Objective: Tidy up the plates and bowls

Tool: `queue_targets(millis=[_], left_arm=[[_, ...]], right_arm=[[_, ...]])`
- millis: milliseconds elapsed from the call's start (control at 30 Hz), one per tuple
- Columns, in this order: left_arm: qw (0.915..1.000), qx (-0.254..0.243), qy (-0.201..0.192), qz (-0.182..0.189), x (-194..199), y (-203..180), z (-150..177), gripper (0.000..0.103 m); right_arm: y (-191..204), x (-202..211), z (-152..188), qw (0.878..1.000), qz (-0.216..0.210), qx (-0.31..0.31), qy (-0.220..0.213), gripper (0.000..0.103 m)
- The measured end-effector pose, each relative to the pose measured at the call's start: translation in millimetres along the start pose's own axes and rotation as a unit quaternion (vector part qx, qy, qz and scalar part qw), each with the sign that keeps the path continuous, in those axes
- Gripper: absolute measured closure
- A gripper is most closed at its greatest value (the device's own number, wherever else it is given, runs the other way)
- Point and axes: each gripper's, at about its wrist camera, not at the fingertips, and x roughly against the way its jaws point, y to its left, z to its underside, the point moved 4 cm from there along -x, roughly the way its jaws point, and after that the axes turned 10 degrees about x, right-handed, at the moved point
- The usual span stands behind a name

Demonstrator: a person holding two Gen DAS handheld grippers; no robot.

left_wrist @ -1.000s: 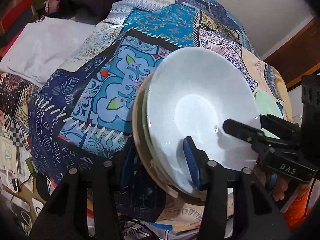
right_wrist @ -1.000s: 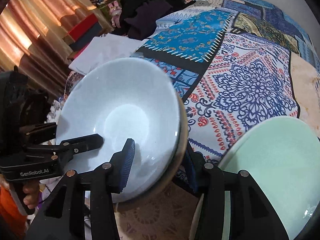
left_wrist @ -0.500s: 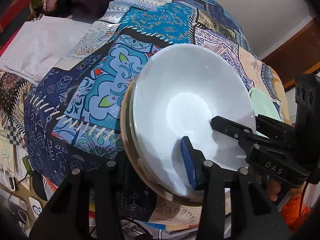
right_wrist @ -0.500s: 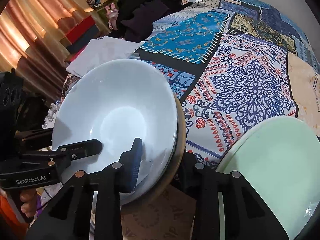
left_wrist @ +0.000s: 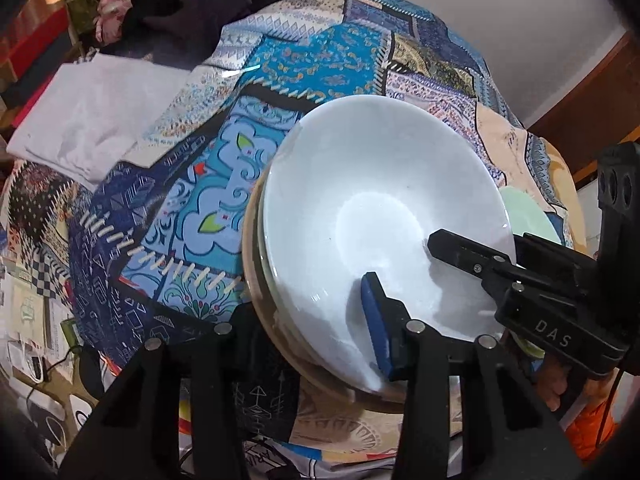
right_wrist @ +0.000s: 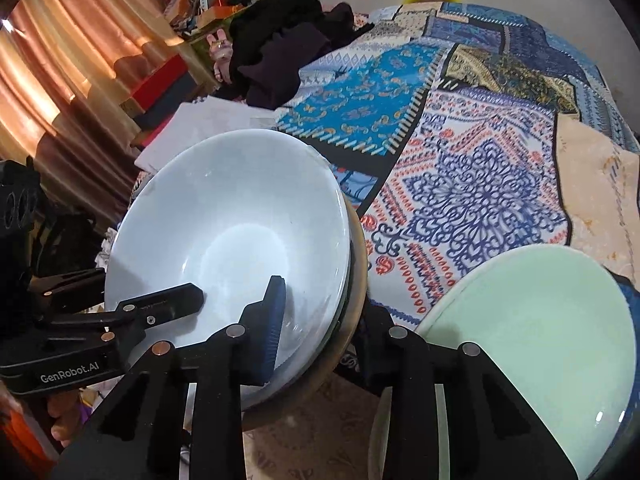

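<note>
Gripping opposite sides of a stack of dishes (left_wrist: 260, 264), two hand-held grippers hold it tilted above a bed spread with a patchwork quilt (left_wrist: 192, 200). On top sits a white bowl (left_wrist: 380, 216), nested in further dishes whose rims show at its edge, the outermost one tan. Seen from the left wrist, the left gripper (left_wrist: 312, 320) has its blue-padded finger inside the bowl and its other finger outside the stack, the narrowly parted jaws clamped on the stacked rims at the near edge. The right gripper (right_wrist: 320, 320), seen from its own wrist, bites the rims on the other side in the same way, one blue pad (right_wrist: 272, 320) lying against the bowl's inner wall and the second finger behind the tan rim; its jaws have just been closing on the stack. Each gripper reaches into the other's view, one black finger lying inside the bowl. A pale green bowl (right_wrist: 532, 344) rests on the quilt just beside the right gripper, apart from the stack. Folded white cloth (left_wrist: 84, 120) and dark clothing (right_wrist: 280, 48) lie at the far side of the bed
</note>
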Motion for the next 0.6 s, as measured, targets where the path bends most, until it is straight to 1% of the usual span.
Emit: queue_targets(millis=[233,367,600], left_arm=[[0.9996,-0.016,-0.020,0.009,17,-19,-9,0.060],[0.9990,-0.028,-0.031,0.017,27,-36,-14,0.060],[0.9976,-0.049,-0.037,0.033,35,-65,-16,0.060]], right_arm=[[-7,28,-8,0.999,0.011,0.001,-0.033,0.074],[-15,44,-9,0.999,0.021,-0.005,-0.049,0.074],[-33,71,-5,0.997,0.043,-0.017,-0.069,0.074]])
